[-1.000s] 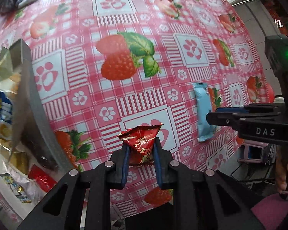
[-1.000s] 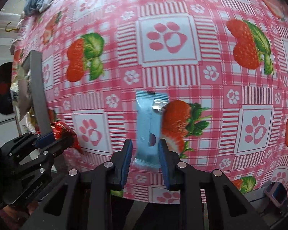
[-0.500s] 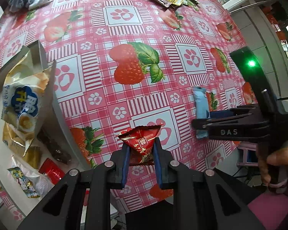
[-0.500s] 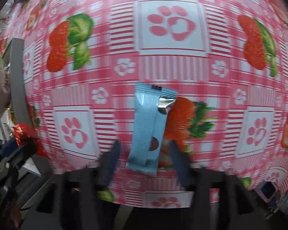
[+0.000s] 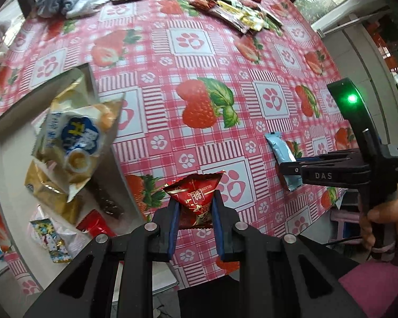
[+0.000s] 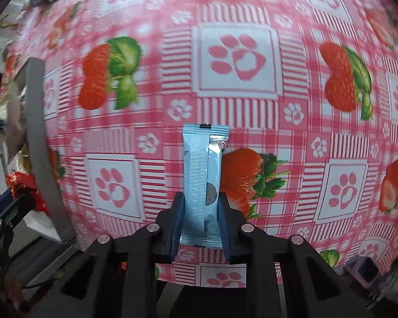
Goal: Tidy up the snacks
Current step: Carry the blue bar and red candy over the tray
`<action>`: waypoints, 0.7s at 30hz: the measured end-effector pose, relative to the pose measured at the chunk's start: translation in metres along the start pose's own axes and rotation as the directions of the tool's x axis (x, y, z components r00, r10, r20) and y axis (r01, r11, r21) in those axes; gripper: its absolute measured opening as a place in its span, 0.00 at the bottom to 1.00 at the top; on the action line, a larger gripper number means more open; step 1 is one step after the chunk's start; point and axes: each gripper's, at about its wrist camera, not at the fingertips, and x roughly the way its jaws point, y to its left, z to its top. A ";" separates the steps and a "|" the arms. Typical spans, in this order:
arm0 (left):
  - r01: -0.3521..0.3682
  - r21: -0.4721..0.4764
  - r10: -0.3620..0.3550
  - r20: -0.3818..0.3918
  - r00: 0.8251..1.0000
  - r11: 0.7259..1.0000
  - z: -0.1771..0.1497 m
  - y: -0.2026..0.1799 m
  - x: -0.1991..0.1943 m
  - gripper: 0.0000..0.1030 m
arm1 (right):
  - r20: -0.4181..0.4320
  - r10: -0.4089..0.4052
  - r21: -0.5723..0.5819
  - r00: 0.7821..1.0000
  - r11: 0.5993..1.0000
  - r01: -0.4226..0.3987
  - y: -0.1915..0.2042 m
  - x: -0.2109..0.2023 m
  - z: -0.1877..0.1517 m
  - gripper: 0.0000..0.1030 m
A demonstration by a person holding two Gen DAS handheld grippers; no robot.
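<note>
Left tongs (image 5: 195,209) grip a red snack (image 5: 195,198) above the table (image 5: 188,39) beside the box (image 5: 2,143); right tongs (image 6: 201,206) have just closed, clenching a blue bar (image 6: 203,175).

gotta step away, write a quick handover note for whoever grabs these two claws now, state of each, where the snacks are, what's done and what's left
Left claw: shut on the red triangular foil snack packet, held above the table beside the grey tray.
Right claw: its jaws have just closed on the light blue flat snack bar wrapper; shut on it over the pink strawberry tablecloth.
Done: several packets lie in the tray, among them a gold-and-blue bag.
Left: put both held snacks in the tray, then probably the pile of mixed wrappers at the far edge.
</note>
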 end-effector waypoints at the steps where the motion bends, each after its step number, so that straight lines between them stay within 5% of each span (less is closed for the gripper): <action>1: -0.002 -0.006 0.002 0.006 1.000 1.000 -0.001 0.002 -0.002 0.24 | 0.003 0.002 -0.011 1.000 1.000 -0.002 0.002 -0.005 0.002 0.25; 7: -0.014 -0.037 0.015 0.024 1.000 0.999 -0.003 0.010 -0.007 0.24 | -0.037 -0.055 -0.042 0.998 0.998 0.054 0.022 -0.005 0.015 0.33; 9: -0.020 -0.038 0.022 0.032 0.999 0.999 -0.006 0.012 -0.011 0.24 | -0.048 -0.066 -0.014 0.997 0.998 0.065 0.021 0.001 0.018 0.69; 12: -0.035 -0.042 0.036 0.038 0.999 0.999 -0.009 0.015 -0.015 0.24 | -0.040 -0.067 0.008 0.997 0.998 0.067 0.027 0.006 0.024 0.70; 13: -0.042 -0.044 0.043 0.037 0.998 0.998 -0.011 0.016 -0.017 0.24 | -0.050 -0.064 0.004 0.997 0.998 0.065 0.028 0.008 0.026 0.70; 16: -0.059 -0.051 0.061 0.035 0.998 0.997 -0.013 0.019 -0.019 0.24 | -0.056 -0.125 -0.044 0.991 0.992 0.122 0.041 0.016 0.025 0.46; 17: -0.063 -0.055 0.065 0.037 0.997 0.996 -0.014 0.021 -0.020 0.24 | -0.043 -0.132 -0.078 0.990 0.989 0.129 0.048 0.015 0.022 0.24; 21: -0.069 -0.083 0.073 0.042 0.996 0.994 -0.015 0.028 -0.022 0.24 | -0.045 -0.108 -0.163 0.993 0.982 0.100 0.077 0.009 0.013 0.24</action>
